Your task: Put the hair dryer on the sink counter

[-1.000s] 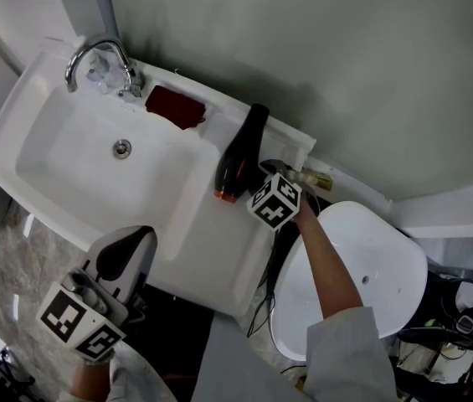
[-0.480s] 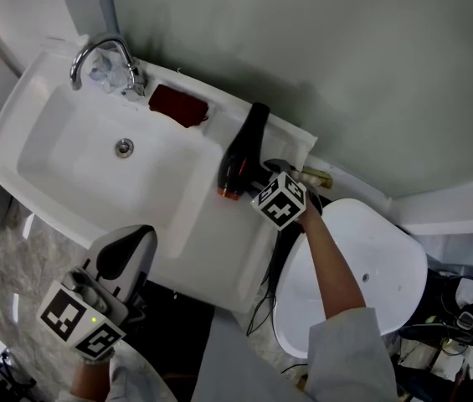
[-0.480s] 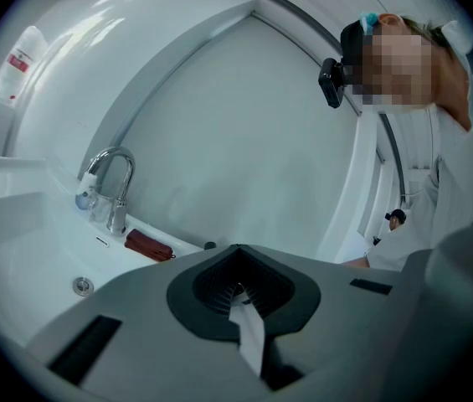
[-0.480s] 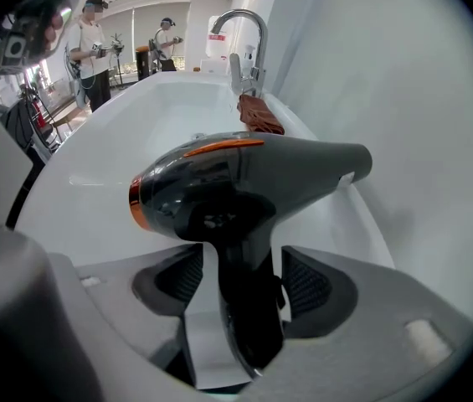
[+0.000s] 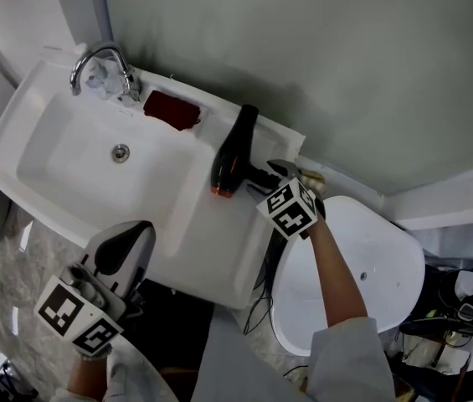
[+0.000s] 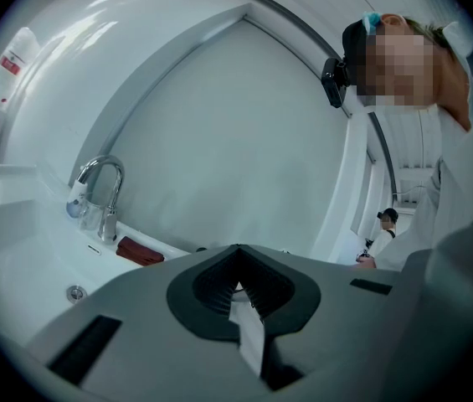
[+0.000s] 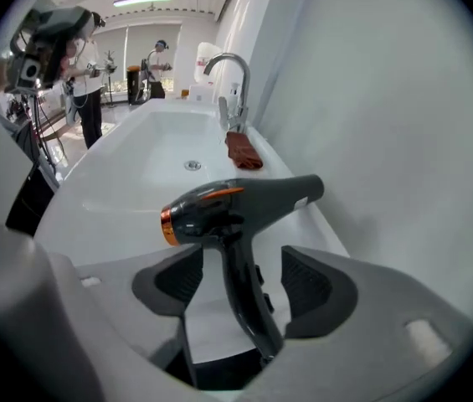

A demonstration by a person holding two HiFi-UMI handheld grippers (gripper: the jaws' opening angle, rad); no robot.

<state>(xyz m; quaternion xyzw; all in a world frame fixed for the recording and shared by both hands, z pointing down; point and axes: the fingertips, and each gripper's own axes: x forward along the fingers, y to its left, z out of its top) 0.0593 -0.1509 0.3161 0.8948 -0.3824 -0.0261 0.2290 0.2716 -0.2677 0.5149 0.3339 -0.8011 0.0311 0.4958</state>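
Black hair dryer [image 5: 234,151], orange-ringed, on sink counter [image 5: 207,234], handle inside just-opened wide right claw [image 7: 234,281]; left claw [image 6: 238,290] closed

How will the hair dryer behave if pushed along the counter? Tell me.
The hair dryer lies on its side on the smooth counter, so it would probably slide, not roll; its jutting handle should block rolling. Its hard shell looks rigid, and the bulky barrel likely makes it nose-heavy when lifted by the handle.
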